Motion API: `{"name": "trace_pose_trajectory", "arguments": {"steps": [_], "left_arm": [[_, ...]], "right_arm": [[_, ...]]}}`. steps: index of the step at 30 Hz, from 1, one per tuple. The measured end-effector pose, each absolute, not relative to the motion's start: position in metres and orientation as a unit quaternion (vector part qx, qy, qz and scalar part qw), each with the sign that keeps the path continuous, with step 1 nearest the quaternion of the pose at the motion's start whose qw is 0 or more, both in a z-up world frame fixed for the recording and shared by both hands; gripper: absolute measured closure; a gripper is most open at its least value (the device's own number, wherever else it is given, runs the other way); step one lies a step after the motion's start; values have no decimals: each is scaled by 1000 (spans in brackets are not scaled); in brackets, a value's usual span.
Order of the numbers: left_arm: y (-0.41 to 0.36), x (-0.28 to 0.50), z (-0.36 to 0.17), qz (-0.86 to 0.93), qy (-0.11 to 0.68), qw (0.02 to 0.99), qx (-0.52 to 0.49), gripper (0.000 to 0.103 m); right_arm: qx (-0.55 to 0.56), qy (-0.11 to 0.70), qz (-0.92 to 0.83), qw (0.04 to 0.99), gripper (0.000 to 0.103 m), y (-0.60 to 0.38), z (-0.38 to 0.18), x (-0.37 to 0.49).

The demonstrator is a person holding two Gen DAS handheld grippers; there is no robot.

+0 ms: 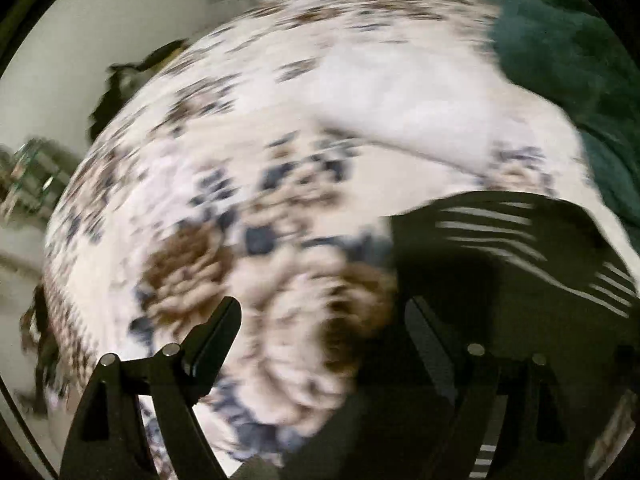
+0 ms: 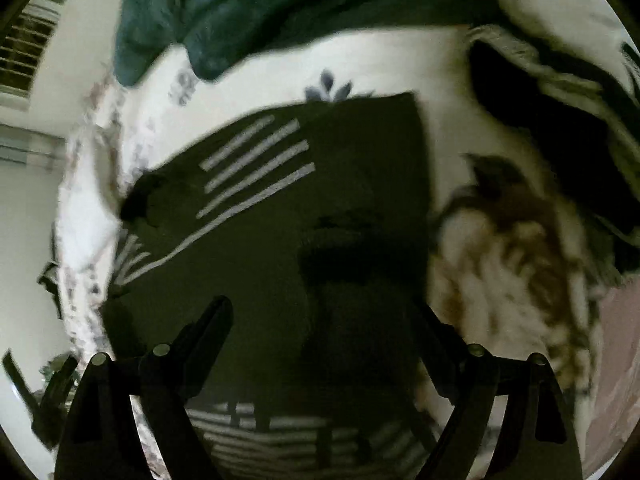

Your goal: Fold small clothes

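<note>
Black garment point(image 2: 320, 200), white stripes, no lettering

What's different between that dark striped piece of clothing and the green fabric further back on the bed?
The dark striped garment is near-black with pale parallel stripes; the green fabric is plain teal. The striped garment lies flat with straight edges, right below the open right gripper; the green fabric is bunched in a heap at the far side. The green one looks fluffier. Both rest on the floral bedspread.
</note>
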State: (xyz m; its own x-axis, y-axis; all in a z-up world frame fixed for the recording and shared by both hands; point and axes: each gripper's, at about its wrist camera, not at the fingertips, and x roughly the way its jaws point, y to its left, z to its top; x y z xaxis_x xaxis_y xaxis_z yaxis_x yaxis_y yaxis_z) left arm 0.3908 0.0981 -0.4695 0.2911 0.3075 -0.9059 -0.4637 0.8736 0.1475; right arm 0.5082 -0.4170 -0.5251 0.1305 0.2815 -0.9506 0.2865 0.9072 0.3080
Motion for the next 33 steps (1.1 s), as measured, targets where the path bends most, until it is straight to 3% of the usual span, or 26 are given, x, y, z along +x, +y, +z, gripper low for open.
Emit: {"name": "trace_pose_trajectory", "arguments": {"steps": [2,3,4,12,19,24,26,28,30,33], "left_arm": [[107,385,-478,251,548,794,-84,19],[107,383,-482,256,550,790,-90,19],[108,381,-486,257,552,787,-99,19],[83,412,-506,218,567,788,-103,19],[55,466,-556,175,601,778,-53,19],[62,486,-585,155,616,772,-26,11],[61,483,-575,146,612,777,-17,11],[57,473,-556,133,603,787,-14,11],[48,458,-529,114,589,800,-18,11],[18,426,-487,75,573,816,-19,11]], "right_arm": [[208,672,-9,710,44,-409,-545,523],[192,678,-22,710,79,-407,-551,526],[168,675,-43,718,92,-405,-551,527],[157,596,-111,780,97,-432,-502,514],[146,621,-120,761,97,-452,-530,524],[142,646,-106,743,96,-456,-553,528],[143,651,-97,739,82,-457,-548,527],[150,662,-81,730,51,-459,-535,519],[172,666,-56,723,45,-463,-511,502],[167,682,-26,712,45,-468,-474,461]]}}
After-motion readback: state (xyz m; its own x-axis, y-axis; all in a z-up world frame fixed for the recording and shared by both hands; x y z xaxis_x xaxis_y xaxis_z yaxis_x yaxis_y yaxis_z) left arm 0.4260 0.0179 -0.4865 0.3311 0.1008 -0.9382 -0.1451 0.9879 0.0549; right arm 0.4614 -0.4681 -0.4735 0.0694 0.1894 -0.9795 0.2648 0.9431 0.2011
